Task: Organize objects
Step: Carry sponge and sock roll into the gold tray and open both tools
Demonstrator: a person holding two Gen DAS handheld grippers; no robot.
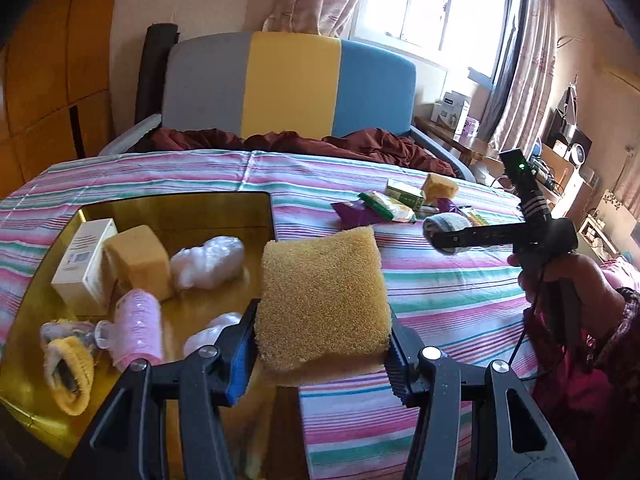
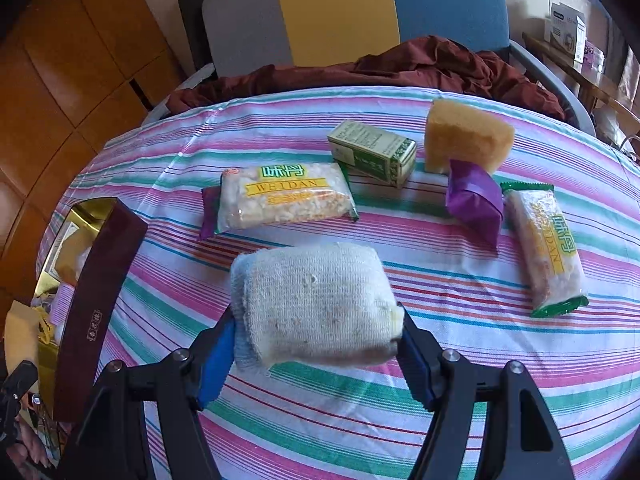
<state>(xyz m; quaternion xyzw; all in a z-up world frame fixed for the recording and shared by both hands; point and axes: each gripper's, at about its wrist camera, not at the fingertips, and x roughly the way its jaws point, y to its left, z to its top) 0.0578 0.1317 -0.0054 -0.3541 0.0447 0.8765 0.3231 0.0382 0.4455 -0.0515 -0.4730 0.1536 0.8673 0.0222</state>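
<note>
My left gripper (image 1: 322, 354) is shut on a yellow sponge (image 1: 322, 298), held at the right edge of a gold-lined box (image 1: 176, 210). The box holds a white carton (image 1: 86, 264), another sponge (image 1: 138, 266), a pink roller (image 1: 138, 326), white plastic wads (image 1: 208, 262) and a yellow sock (image 1: 68, 368). My right gripper (image 2: 316, 344) is shut on a rolled grey-white sock (image 2: 316, 302) above the striped bedsheet (image 2: 360, 420). That gripper with the sock also shows in the left wrist view (image 1: 446, 234).
On the sheet lie two Weidan snack packs (image 2: 284, 196) (image 2: 548, 248), a green box (image 2: 374, 152), a purple wrapper (image 2: 474, 200) and a yellow sponge (image 2: 466, 138). The box's dark red wall (image 2: 96, 300) is at left. A maroon blanket (image 2: 400, 68) and a striped headboard (image 1: 292, 84) are behind.
</note>
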